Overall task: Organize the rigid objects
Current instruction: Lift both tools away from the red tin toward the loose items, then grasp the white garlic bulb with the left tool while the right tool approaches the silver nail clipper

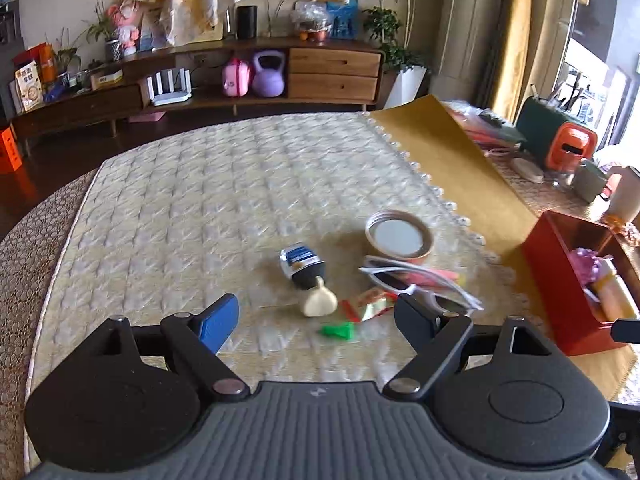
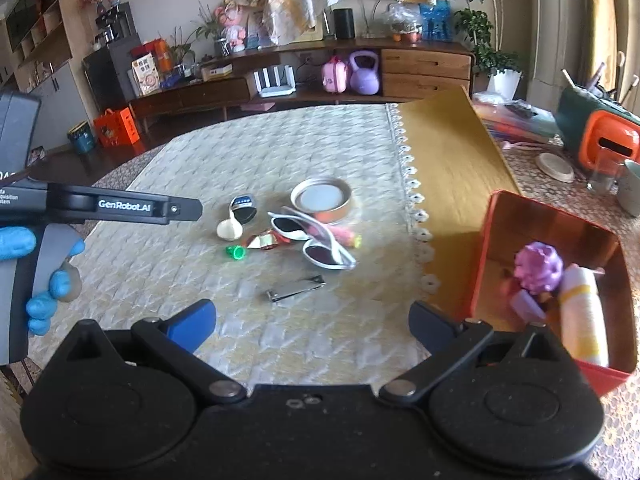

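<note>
Small items lie in a cluster on the quilted cloth: white sunglasses (image 2: 312, 240), a round tin lid (image 2: 322, 200), a white garlic-shaped piece (image 2: 230, 230), a blue-and-silver object (image 2: 244, 208), a red foil wrapper (image 2: 266, 240), a green bit (image 2: 236, 252) and a metal clip (image 2: 296, 288). My right gripper (image 2: 312, 326) stands open and empty just short of the clip. My left gripper (image 1: 316, 320) is open and empty above the garlic piece (image 1: 318, 302) and green bit (image 1: 338, 330), with the sunglasses (image 1: 420, 284) by its right finger.
A red box (image 2: 484, 256) at the right holds a purple toy (image 2: 538, 266) and a white-and-yellow roll (image 2: 582, 312). A yellow mat (image 2: 448, 152) lies beside the cloth. A blue-gloved hand (image 2: 40, 280) holds the left gripper. Clutter sits at the far right.
</note>
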Motion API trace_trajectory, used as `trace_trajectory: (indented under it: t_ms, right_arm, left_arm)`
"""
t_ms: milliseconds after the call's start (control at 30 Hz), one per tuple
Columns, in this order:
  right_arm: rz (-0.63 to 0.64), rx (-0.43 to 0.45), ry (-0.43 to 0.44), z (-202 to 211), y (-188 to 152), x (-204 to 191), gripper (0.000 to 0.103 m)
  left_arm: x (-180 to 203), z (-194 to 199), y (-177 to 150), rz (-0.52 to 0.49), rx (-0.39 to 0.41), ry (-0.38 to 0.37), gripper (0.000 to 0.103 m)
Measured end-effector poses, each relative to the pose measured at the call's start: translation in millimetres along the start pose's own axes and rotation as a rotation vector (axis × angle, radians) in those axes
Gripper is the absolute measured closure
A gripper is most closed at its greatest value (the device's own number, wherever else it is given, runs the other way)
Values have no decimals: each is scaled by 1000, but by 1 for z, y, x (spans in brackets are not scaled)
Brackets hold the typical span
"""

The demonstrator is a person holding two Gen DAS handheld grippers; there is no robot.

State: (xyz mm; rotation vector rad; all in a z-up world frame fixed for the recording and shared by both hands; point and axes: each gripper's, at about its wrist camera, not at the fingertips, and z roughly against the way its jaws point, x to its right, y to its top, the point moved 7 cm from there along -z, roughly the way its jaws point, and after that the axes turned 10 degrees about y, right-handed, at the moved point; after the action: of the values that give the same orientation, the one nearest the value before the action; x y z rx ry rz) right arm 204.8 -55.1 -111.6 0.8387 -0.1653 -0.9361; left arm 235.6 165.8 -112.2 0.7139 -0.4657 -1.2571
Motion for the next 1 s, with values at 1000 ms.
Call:
trace_trajectory:
  t_ms: [1000]
  right_arm:
    - [-91, -147, -87, -121, 8, 1, 22]
  left_arm:
    - [9, -90, -12, 29, -79, 45, 18]
